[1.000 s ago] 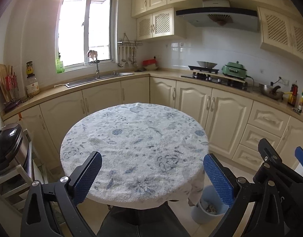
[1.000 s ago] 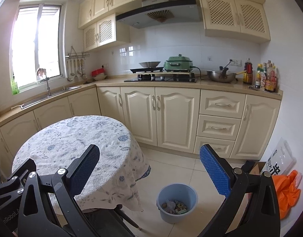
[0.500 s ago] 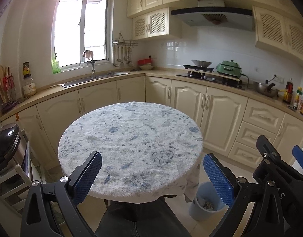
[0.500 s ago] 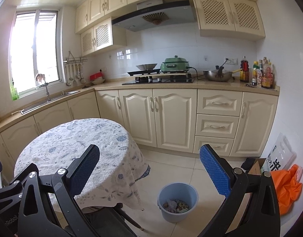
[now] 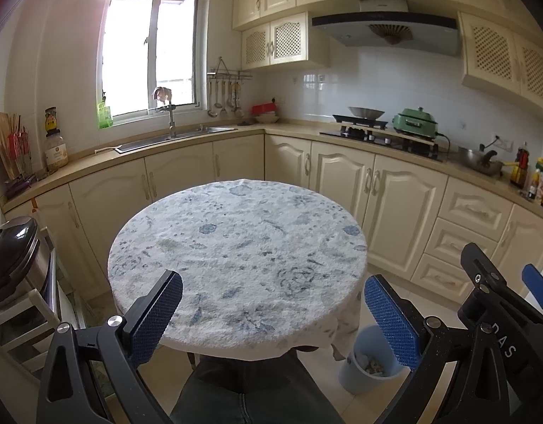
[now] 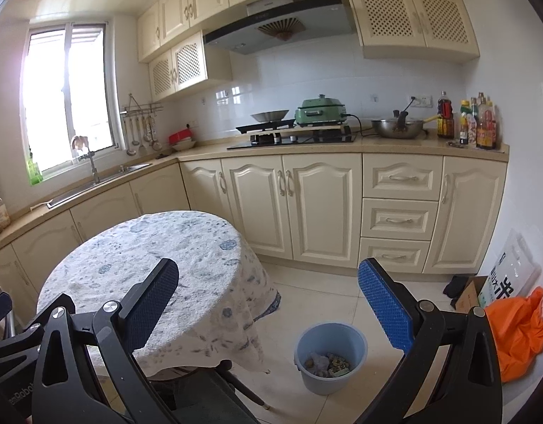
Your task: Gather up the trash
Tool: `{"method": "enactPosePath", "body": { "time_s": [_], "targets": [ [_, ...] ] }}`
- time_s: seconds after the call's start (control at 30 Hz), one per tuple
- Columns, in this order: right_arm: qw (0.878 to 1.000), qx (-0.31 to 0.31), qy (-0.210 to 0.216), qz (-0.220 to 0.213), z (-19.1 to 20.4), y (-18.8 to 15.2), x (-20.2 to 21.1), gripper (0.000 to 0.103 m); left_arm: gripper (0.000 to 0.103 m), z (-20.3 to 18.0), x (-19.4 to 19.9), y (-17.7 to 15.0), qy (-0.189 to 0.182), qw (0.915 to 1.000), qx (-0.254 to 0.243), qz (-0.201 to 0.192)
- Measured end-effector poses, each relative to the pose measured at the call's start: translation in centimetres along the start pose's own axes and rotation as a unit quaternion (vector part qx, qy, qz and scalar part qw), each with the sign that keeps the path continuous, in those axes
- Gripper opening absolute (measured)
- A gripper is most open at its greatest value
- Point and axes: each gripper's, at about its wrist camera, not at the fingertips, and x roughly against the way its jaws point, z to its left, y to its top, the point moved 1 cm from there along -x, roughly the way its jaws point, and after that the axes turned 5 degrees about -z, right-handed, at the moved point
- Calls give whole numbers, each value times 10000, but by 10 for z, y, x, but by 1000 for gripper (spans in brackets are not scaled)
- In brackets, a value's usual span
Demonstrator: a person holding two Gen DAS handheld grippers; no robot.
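A light blue bin (image 6: 330,357) stands on the floor tiles right of the round table (image 6: 144,268), with several scraps of trash (image 6: 328,363) in its bottom. In the left wrist view the same bin (image 5: 367,367) peeks out below the table's (image 5: 236,247) right edge, and the tabletop with its blue-flowered cloth shows nothing on it. My left gripper (image 5: 273,312) is open, held above the table's near edge. My right gripper (image 6: 268,304) is open too, raised above the floor between table and bin. Its black frame (image 5: 497,318) shows at the right of the left wrist view.
Cream cabinets and a beige counter (image 6: 307,145) wrap the room, with sink (image 5: 176,139), stove (image 6: 292,136) and bottles (image 6: 476,123). An orange bag (image 6: 519,332) and a cardboard box (image 6: 466,295) lie by the right wall. A black cooker (image 5: 10,247) sits on a rack at left. A person's dark trousers (image 5: 243,388) are below.
Both grippers have drawn back and lifted a little, so the table looks smaller and farther. Both stay open and hold nothing.
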Motion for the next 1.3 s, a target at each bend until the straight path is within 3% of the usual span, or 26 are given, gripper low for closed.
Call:
{"method": "enactPosePath", "body": {
  "time_s": [1.3],
  "targets": [
    [9999, 91, -31, 29, -1, -2, 5, 103, 102, 2, 1, -3, 38, 10000, 5, 64]
  ]
}}
